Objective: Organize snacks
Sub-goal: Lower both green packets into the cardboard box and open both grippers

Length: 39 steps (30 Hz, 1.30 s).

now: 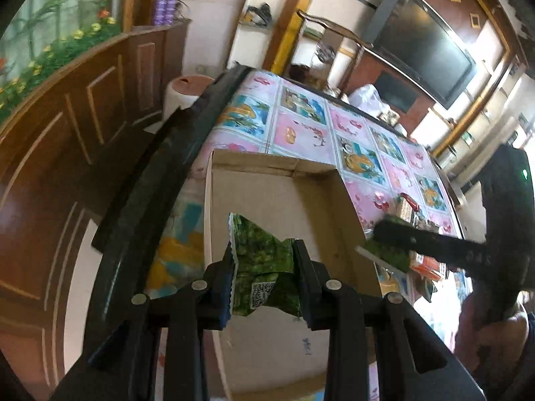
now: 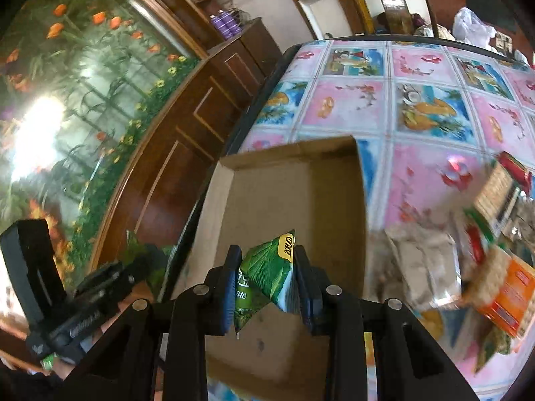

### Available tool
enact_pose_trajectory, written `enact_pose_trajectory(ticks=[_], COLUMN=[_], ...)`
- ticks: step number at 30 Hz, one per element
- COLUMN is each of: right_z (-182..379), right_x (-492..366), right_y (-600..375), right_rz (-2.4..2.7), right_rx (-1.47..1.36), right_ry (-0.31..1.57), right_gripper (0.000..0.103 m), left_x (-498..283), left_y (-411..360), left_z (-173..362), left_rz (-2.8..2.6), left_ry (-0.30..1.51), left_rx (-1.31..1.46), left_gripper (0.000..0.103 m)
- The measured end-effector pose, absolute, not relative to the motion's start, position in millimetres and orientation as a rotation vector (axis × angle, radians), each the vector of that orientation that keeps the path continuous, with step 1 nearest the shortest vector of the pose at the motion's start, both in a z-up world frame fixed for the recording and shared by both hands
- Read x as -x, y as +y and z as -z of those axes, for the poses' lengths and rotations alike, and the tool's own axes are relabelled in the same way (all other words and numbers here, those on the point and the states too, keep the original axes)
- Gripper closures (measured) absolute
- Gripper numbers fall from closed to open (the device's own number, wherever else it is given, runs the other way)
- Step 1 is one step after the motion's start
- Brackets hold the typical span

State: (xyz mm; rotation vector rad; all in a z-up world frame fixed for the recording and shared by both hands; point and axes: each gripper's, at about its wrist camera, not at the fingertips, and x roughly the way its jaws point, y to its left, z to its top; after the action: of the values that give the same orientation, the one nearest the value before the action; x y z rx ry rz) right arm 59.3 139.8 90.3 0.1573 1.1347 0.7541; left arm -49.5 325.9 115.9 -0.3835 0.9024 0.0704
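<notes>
Two green snack packets are held over an open cardboard box (image 1: 291,193). The crumpled green packet (image 1: 264,267) is pinched by the left gripper (image 1: 264,279) above the box's floor, near its left wall. The leaf-printed packet (image 2: 271,274) is pinched by the right gripper (image 2: 267,284), also over the bare box interior. The box is set close to the bench's (image 2: 434,77) dark left edge (image 1: 187,153), beyond which a wooden cabinet (image 1: 83,107) stands. More snack packs (image 2: 495,260) are crowded to the right of the box; the patterned bench top behind the box is uncluttered.
</notes>
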Motion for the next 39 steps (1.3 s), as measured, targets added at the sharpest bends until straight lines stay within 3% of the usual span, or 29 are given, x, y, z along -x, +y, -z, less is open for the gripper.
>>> enact_pose_trajectory(ticks=[11, 27, 35, 39], right_z=[-39.9, -17.1, -31.9, -53.4], right_x=[-125.1, -140.4, -133.2, -112.8], right_y=[188.1, 223.7, 205.3, 162.5], right_rz=[-0.631, -0.629, -0.606, -0.602], right_rx=[-0.119, -0.021, -0.036, -0.119], right_ry=[1.178, 1.162, 1.147, 1.133], right_gripper=[0.069, 0.065, 0.064, 0.061], left_x=[-46.1, -68.1, -65.6, -57.2], left_y=[342.1, 347.1, 344.5, 345.8], left_z=[-52.7, -29.4, -34.5, -40.7], left_rz=[-0.093, -0.192, -0.157, -0.124], left_ry=[1.019, 1.057, 1.046, 1.054], left_rx=[0.376, 0.324, 0.3, 0.332], left_gripper=[0.073, 0.071, 0.054, 0.051])
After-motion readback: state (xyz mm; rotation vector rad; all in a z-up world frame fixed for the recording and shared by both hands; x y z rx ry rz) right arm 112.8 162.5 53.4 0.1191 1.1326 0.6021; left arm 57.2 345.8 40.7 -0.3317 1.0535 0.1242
